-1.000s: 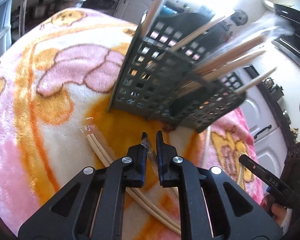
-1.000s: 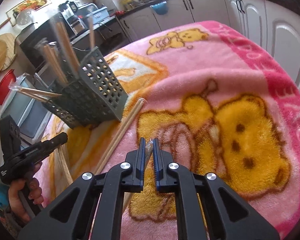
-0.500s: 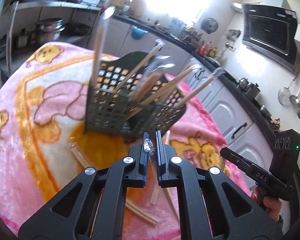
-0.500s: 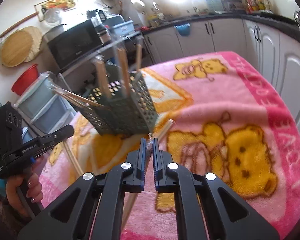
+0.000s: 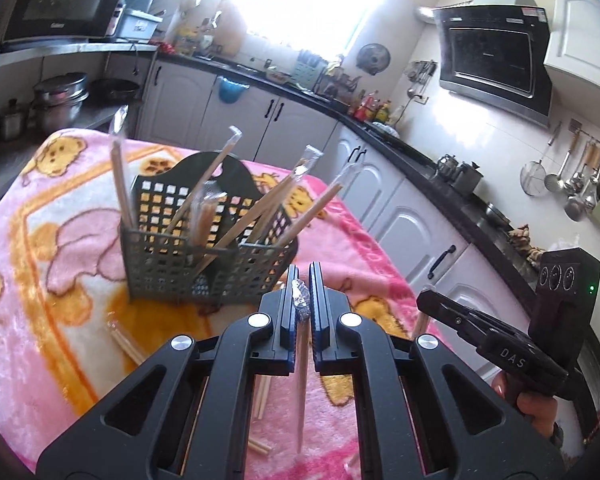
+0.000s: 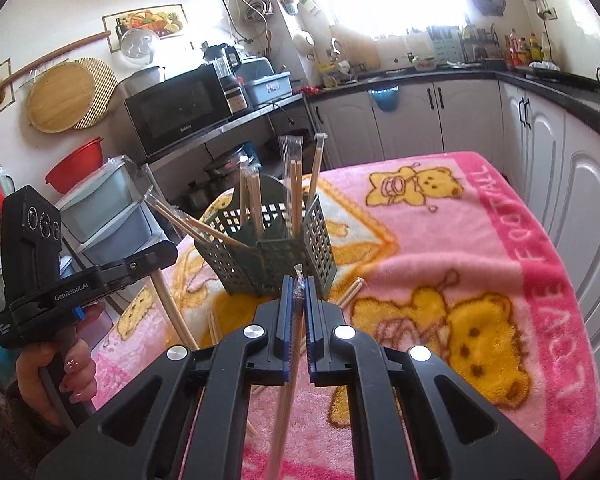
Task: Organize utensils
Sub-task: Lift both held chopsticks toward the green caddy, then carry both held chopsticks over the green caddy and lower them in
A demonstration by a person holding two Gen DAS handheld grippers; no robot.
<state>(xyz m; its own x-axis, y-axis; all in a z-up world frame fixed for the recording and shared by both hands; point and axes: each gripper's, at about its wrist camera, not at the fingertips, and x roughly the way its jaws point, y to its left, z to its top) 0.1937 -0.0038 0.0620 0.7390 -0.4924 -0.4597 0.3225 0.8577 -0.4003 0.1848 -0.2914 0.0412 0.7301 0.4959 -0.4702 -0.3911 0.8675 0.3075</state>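
Note:
A dark green slotted utensil basket (image 5: 168,260) (image 6: 268,258) stands on the pink bear blanket, holding several plastic-wrapped wooden chopstick pairs that lean outward. My left gripper (image 5: 302,270) is shut on a wrapped chopstick pair (image 5: 301,364) that hangs down below the fingers, lifted off the blanket just in front of the basket. My right gripper (image 6: 299,282) is shut on another wrapped pair (image 6: 286,396), also hanging down, near the basket's front corner. Each view shows the other gripper held in a hand: the right one (image 5: 430,304) and the left one (image 6: 168,250).
Loose chopsticks (image 5: 126,344) (image 6: 350,292) lie on the blanket (image 5: 40,288) (image 6: 480,240) around the basket's base. The table ends near white cabinets (image 6: 580,208) on the right. A microwave (image 6: 180,114) and plastic drawers (image 6: 108,216) stand behind.
Both grippers have risen off the blanket, each carrying its wrapped chopstick pair. The basket now sits lower and farther off in both views, seen from above.

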